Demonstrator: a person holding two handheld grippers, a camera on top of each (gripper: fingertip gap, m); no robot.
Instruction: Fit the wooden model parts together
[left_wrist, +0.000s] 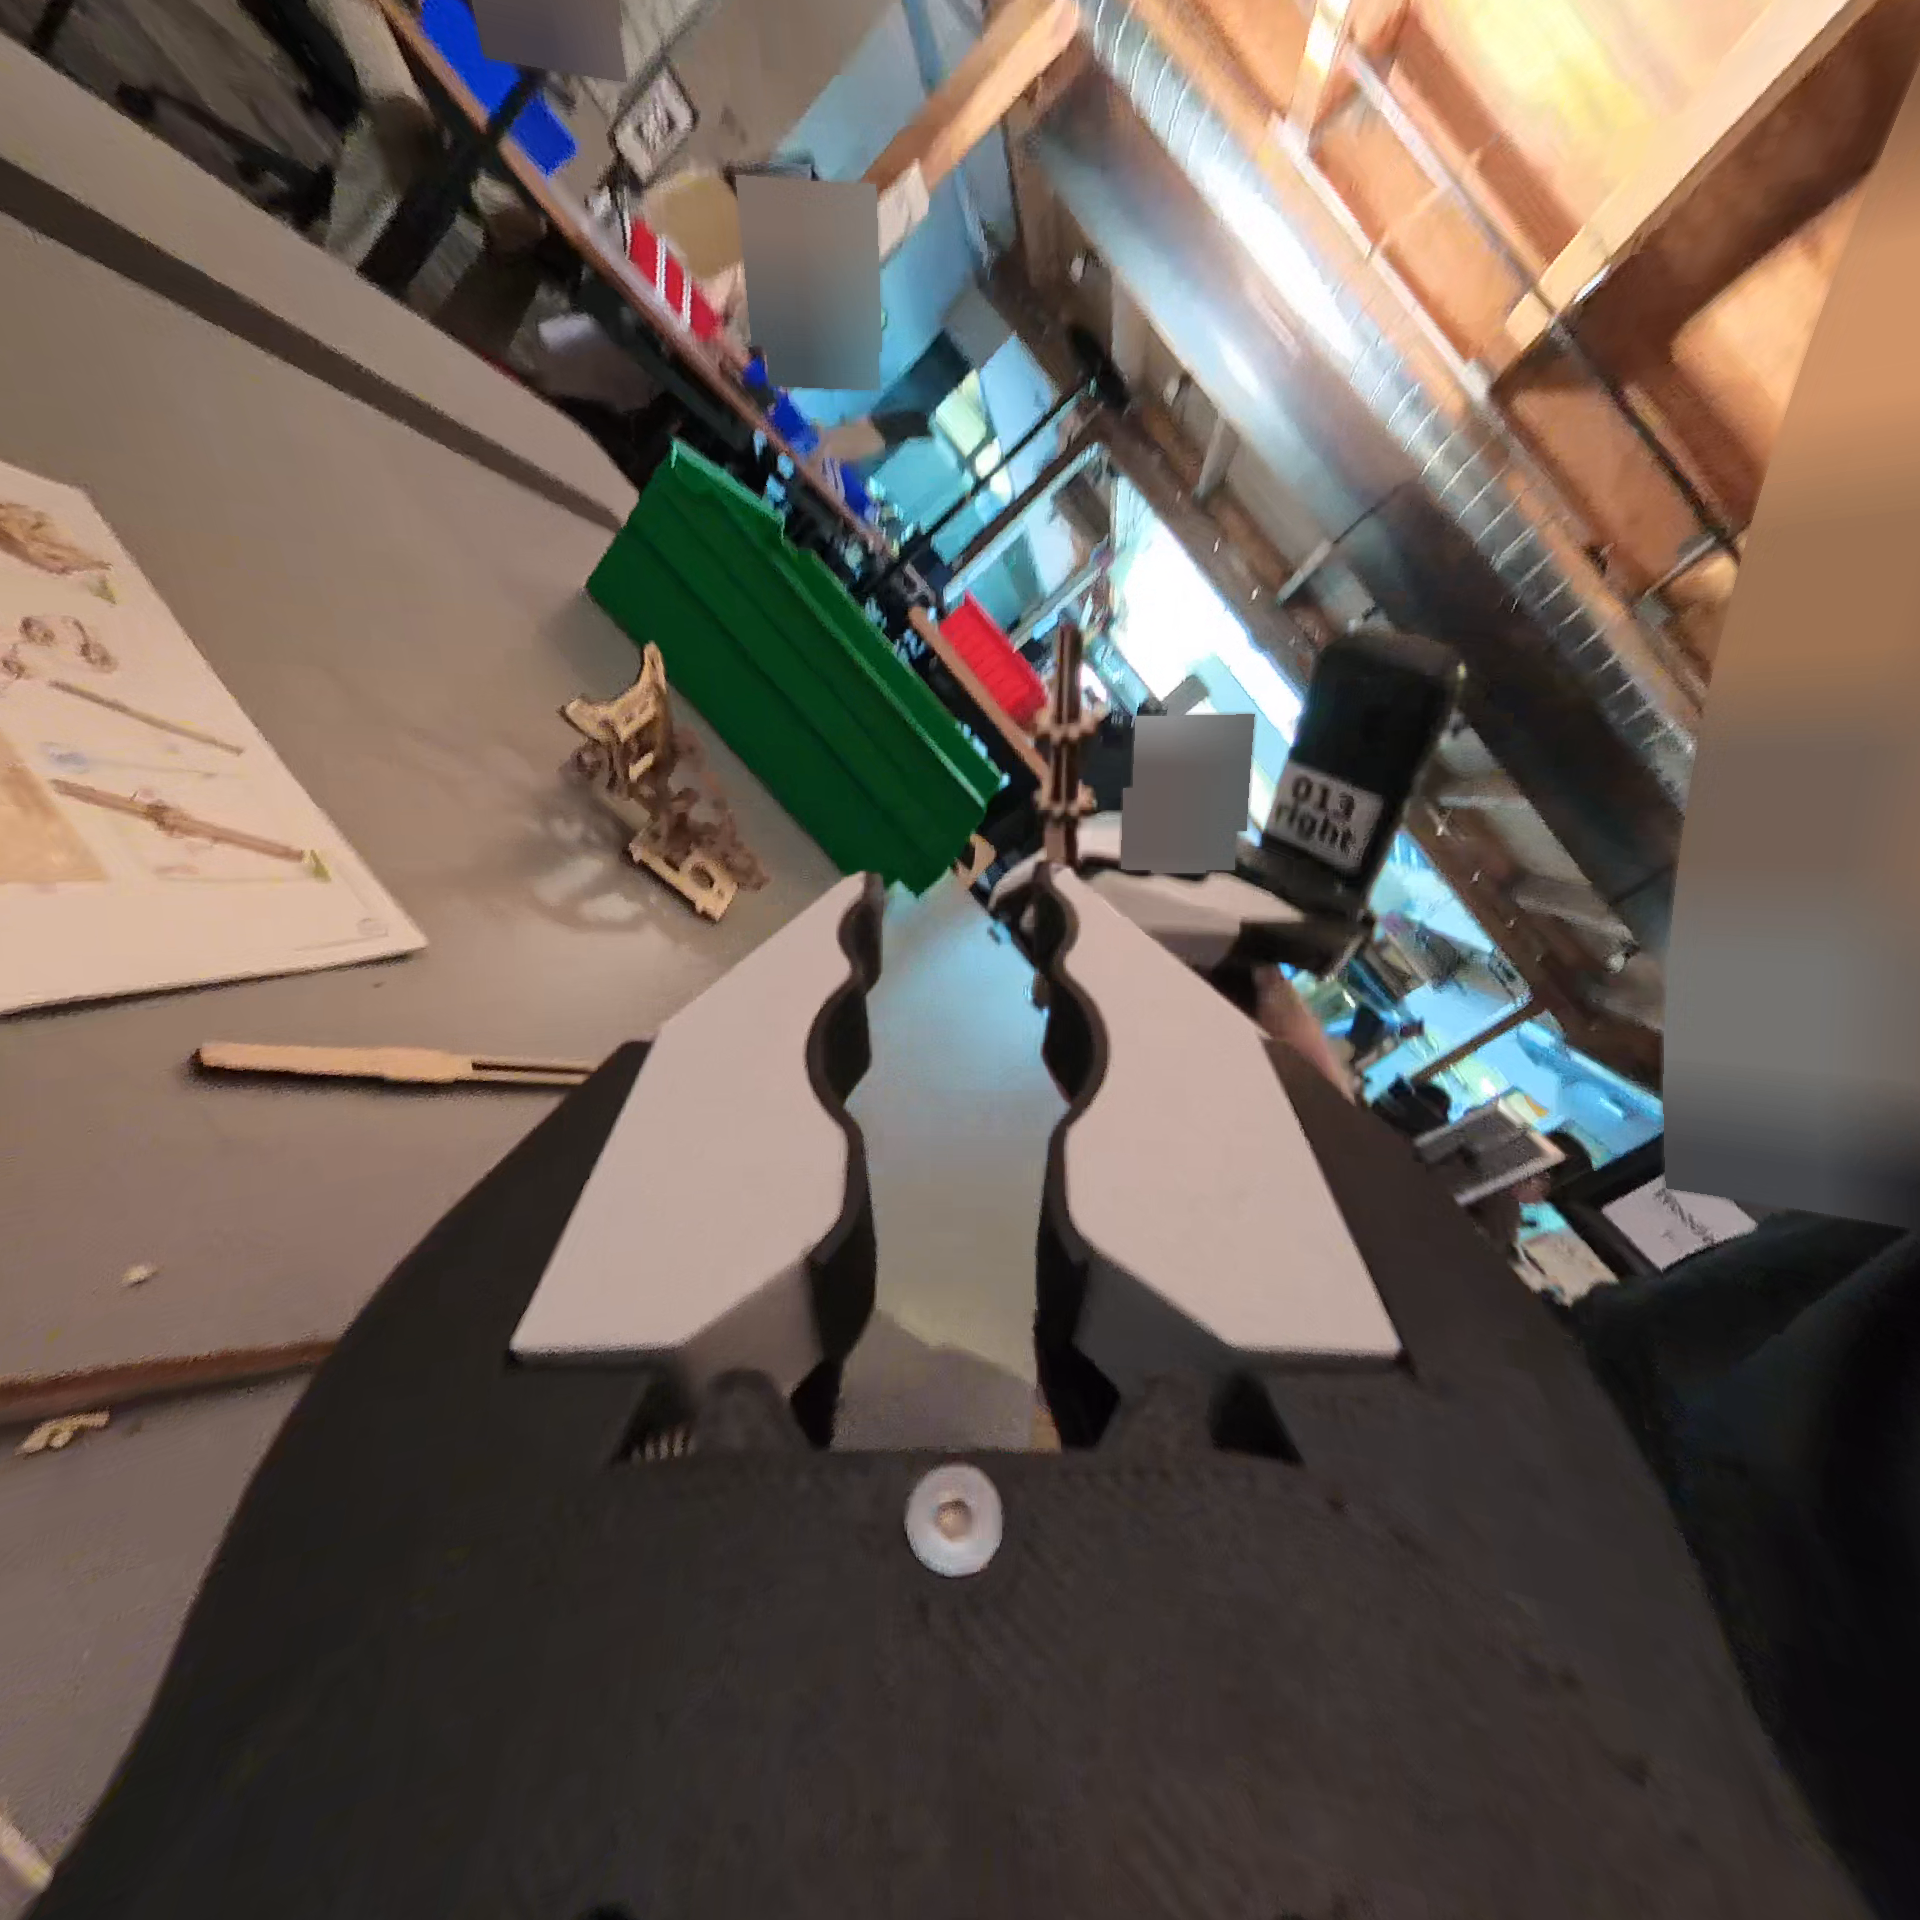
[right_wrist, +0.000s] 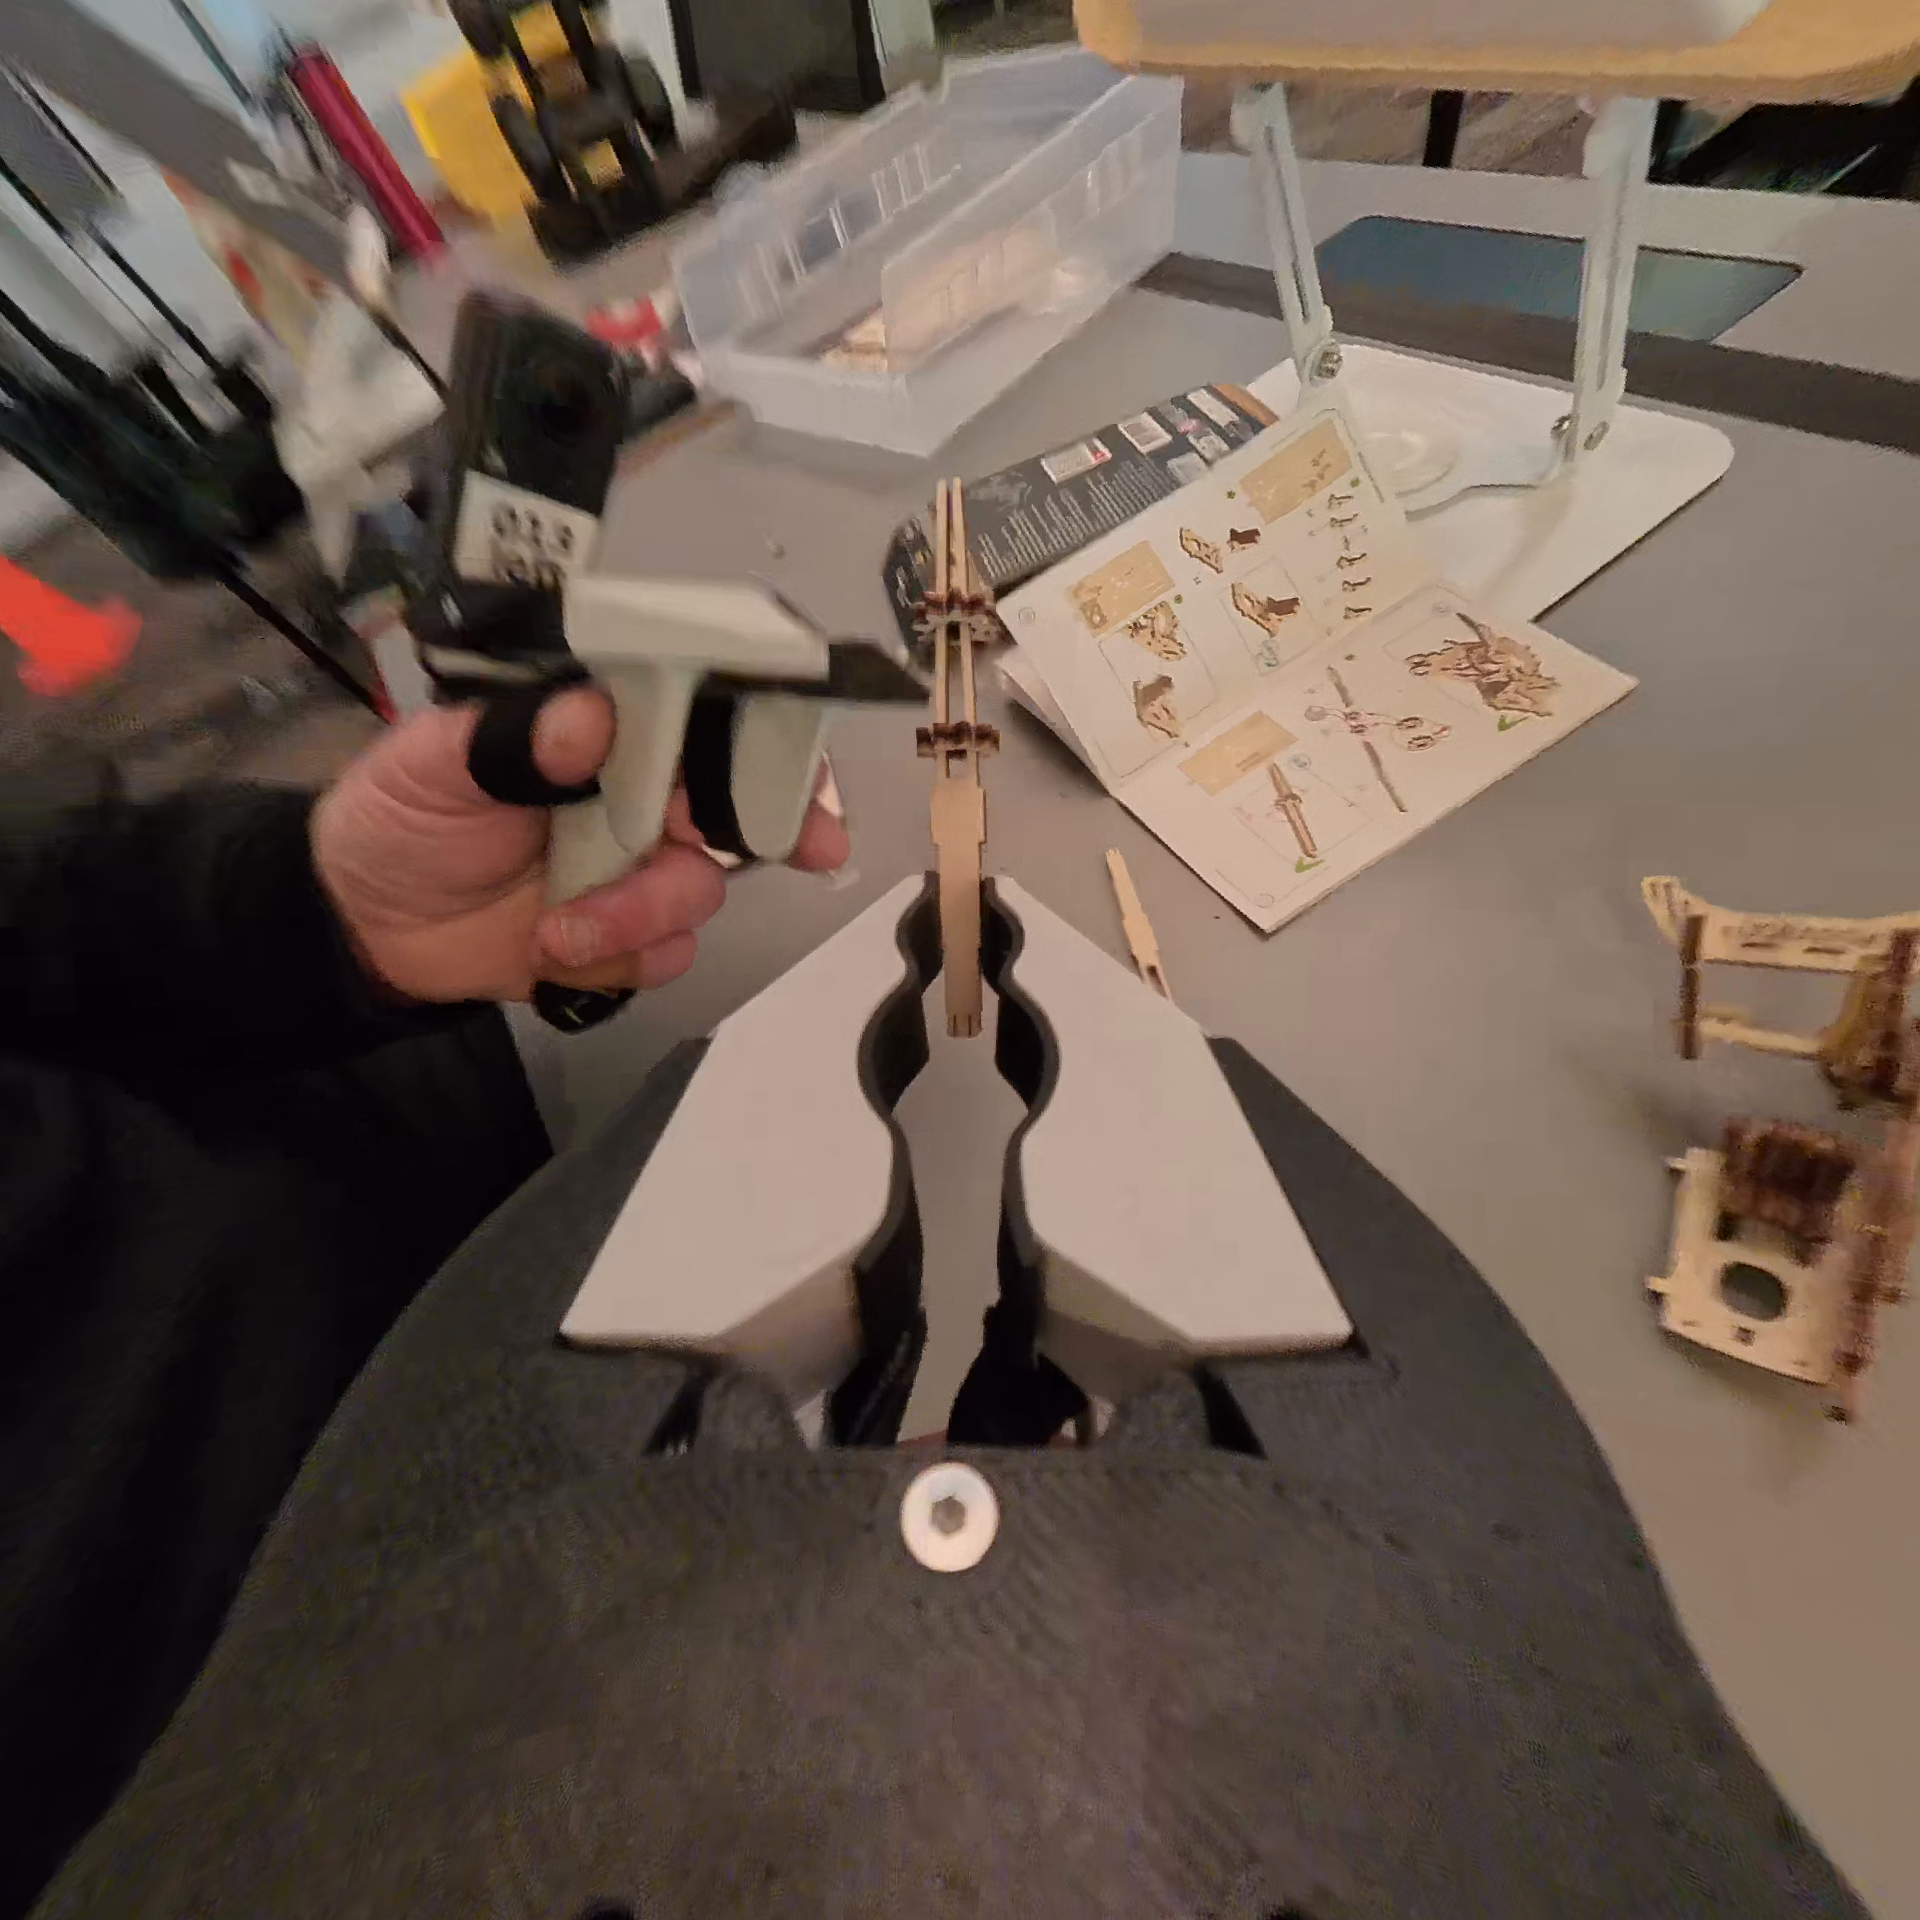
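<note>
Above the grey bench, the right hand-held gripper clamps a slim wooden rod assembly upright; the left hand-held gripper, jaws narrowly parted and empty, reaches the rod's upper cross-pieces, left of the instruction sheet.

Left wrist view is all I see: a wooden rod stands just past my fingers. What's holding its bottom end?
Observer: The right gripper is shut on the wooden rod, pinching its lower end.
Operator: Where's my gripper against it?
Observer: The left gripper points in from the side, between the rod's two star-shaped collars. I cannot tell whether it touches.
Operator: Anything beyond the rod?
Observer: A clear plastic box on the table.
</note>
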